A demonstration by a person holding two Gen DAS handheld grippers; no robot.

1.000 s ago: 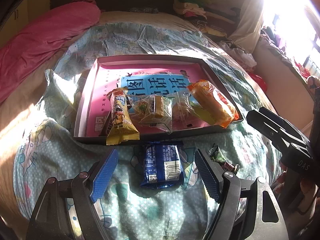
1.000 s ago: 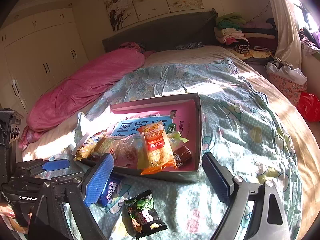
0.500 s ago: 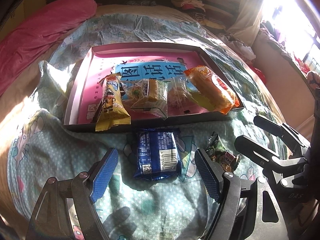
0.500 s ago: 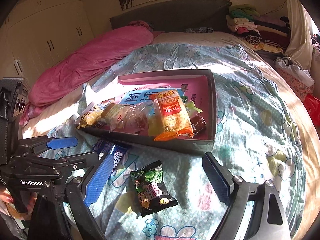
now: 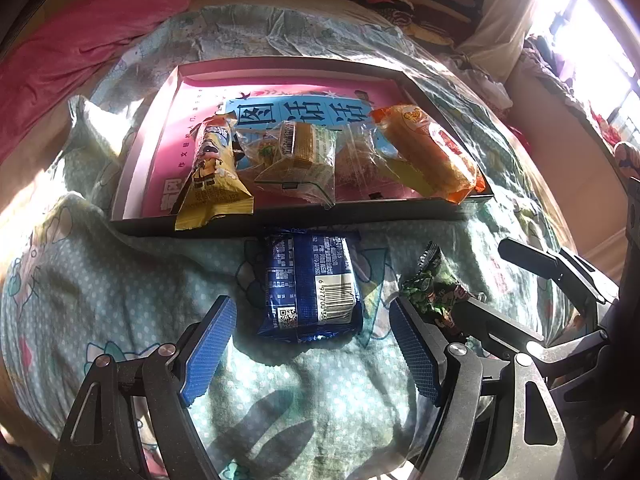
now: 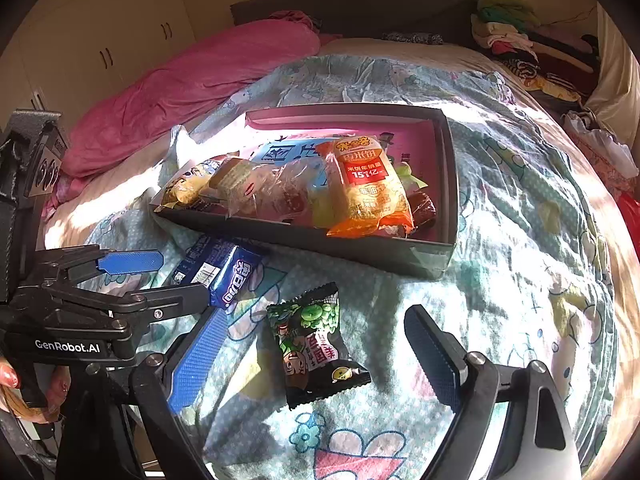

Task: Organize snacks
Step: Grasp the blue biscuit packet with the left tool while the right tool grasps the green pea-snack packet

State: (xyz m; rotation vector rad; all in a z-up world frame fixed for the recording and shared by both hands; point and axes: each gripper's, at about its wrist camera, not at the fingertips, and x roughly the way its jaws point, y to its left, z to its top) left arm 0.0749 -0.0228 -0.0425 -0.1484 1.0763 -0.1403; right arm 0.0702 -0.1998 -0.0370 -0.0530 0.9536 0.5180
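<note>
Behind the orange packet (image 6: 366,184), a dark snack (image 6: 424,206) lies half hidden; both grippers' jaws released.

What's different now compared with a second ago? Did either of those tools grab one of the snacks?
Nothing was grabbed or let go. Both tools came closer to the loose snacks: the left tool now frames the blue packet, and the right tool has tipped down around the green-and-black packet. Both stayed wide open. The two packets still lie on the bedspread, and the snacks in the box have not moved.
</note>
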